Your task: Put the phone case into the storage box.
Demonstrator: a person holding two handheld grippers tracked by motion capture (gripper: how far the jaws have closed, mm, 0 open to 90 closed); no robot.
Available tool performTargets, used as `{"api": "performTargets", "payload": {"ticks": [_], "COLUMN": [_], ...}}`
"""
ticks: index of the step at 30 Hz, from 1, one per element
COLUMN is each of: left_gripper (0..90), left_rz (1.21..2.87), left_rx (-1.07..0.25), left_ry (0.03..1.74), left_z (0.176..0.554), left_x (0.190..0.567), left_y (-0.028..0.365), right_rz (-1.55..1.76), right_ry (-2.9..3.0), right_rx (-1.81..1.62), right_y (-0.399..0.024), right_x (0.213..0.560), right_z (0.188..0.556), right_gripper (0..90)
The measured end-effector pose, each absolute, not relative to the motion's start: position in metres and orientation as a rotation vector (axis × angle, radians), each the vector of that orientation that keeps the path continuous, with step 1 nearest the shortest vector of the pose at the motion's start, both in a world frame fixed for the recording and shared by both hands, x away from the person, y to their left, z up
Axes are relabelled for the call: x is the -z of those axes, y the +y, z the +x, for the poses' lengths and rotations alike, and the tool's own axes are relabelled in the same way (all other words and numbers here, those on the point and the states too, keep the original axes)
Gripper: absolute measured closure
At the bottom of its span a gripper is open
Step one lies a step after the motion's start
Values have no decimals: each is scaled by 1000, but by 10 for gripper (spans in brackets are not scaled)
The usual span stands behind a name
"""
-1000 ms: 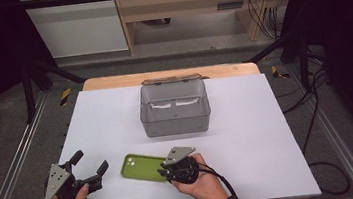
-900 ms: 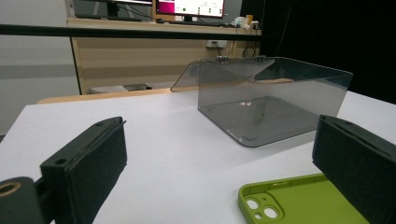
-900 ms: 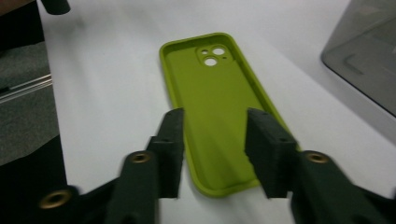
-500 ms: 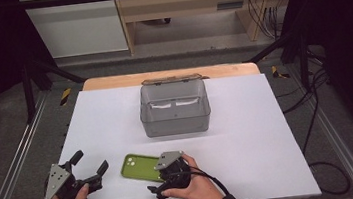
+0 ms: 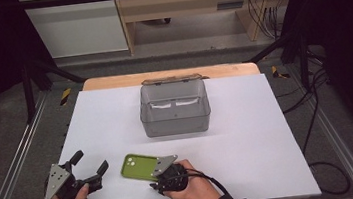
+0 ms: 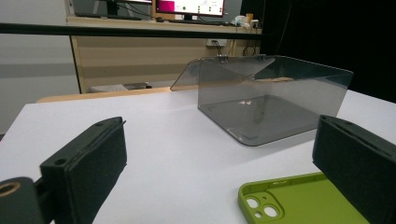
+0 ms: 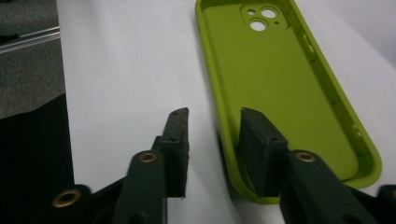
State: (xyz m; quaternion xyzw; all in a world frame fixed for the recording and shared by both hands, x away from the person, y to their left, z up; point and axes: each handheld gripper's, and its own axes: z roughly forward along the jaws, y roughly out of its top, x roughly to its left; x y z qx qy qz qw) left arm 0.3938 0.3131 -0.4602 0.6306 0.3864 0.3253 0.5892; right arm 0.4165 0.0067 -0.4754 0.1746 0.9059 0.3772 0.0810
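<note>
The green phone case (image 7: 285, 88) lies open side up on the white counter (image 5: 249, 141), near its front edge and well short of the grey transparent box (image 5: 174, 109); the right gripper (image 7: 214, 135) straddles the case's long side wall, one finger inside the shell, the other outside on the counter (its fingers have just been closing, a gap showing beside the outer pad); the left gripper (image 5: 91, 168) rests to the case's left, fingers (image 6: 91, 163) wide apart around nothing.

One phone case (image 5: 141, 166) — one clear box (image 5: 174, 109) — two grippers.
</note>
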Motion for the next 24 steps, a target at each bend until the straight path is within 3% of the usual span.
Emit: {"api": "performTargets", "payload": {"ticks": [7,24], "left_gripper": [27,28], "left_rz": [1474,1447], "left_rx": [-757,-714], "left_ry": [901,950], "left_z": [394,394], "left_x": [461,462], "left_y": [313,316], "right_rz": [445,429], "right_ry": [2680,2669], "right_rx": [-1093,-1126], "right_y": [8,4], "right_x": [477,475], "right_z": [415,418], "right_gripper": [774,878]}}
